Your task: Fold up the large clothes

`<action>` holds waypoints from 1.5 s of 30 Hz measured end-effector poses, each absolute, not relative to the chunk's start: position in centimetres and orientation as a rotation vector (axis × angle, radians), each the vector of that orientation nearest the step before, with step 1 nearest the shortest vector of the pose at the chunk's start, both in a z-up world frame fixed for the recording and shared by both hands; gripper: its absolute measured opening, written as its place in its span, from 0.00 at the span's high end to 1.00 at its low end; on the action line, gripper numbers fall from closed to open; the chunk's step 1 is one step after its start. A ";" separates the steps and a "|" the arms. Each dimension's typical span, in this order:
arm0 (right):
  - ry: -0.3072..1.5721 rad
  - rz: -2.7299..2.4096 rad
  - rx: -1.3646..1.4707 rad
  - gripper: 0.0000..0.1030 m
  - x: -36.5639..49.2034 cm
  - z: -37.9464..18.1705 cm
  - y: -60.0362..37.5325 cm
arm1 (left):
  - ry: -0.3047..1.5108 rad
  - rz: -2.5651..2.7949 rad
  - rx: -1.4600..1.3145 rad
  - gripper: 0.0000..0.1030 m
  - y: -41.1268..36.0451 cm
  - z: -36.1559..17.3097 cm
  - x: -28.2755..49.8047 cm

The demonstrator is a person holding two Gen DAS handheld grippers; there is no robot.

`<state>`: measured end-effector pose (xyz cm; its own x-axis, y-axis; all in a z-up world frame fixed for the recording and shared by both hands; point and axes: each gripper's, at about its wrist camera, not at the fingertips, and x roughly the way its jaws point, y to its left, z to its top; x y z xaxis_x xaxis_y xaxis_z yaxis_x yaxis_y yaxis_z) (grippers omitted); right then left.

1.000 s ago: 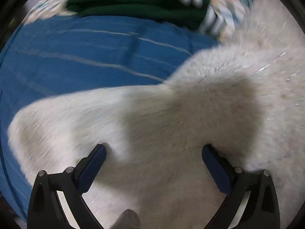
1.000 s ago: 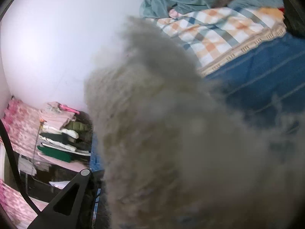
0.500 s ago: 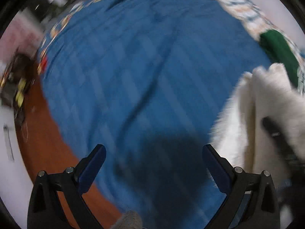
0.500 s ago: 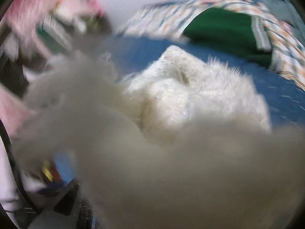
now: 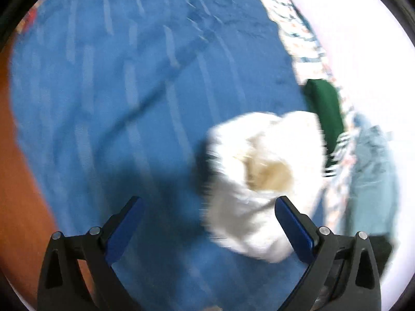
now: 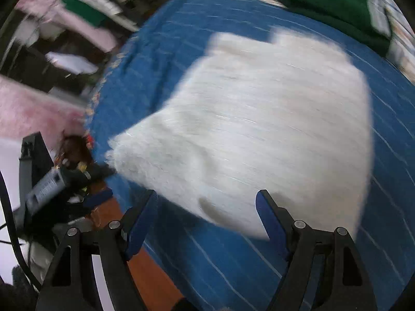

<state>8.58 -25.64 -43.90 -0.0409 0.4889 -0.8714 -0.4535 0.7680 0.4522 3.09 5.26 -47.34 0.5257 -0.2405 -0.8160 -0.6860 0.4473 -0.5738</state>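
Right wrist view: white fluffy garment (image 6: 259,129) lies bundled on the blue bedspread (image 6: 181,39), near the bed's edge, bare cover around it and a green garment (image 6: 332,2) beyond. Blur hides its long axis. Right gripper (image 6: 206,216) has just been opening; jaws wide, nothing between them. Left gripper (image 5: 207,223) stands open, empty, the bundle just beside its right finger.

Both my views are bright but motion-smeared, the white fleece garment (image 6: 259,129) streaked soft. A dark shadow falls on the blue bedspread (image 5: 129,103); fisheye edges curve, wall glares white.
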 end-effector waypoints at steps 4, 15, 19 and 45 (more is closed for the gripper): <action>1.493 0.585 0.094 0.23 9.8 -45.6 -31.3 | 1.021 0.259 -1.214 0.01 4.1 -49.6 6.6; 1.569 0.424 0.363 0.23 12.0 -47.6 -36.8 | 0.893 0.394 -1.133 0.87 3.2 -48.6 9.0; 1.525 0.492 0.308 0.24 13.7 -46.1 -35.6 | 0.906 0.469 -1.105 0.87 2.5 -48.1 5.9; 1.646 0.602 0.111 0.54 21.3 -47.0 -31.0 | 1.064 0.655 -0.436 0.03 3.9 -41.6 9.0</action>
<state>21.25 -31.01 -46.96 -0.1795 0.4070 -0.8956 -0.2673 0.8560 0.4426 8.98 3.90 -41.59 0.3265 0.2797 -0.9029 -0.6802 0.7328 -0.0190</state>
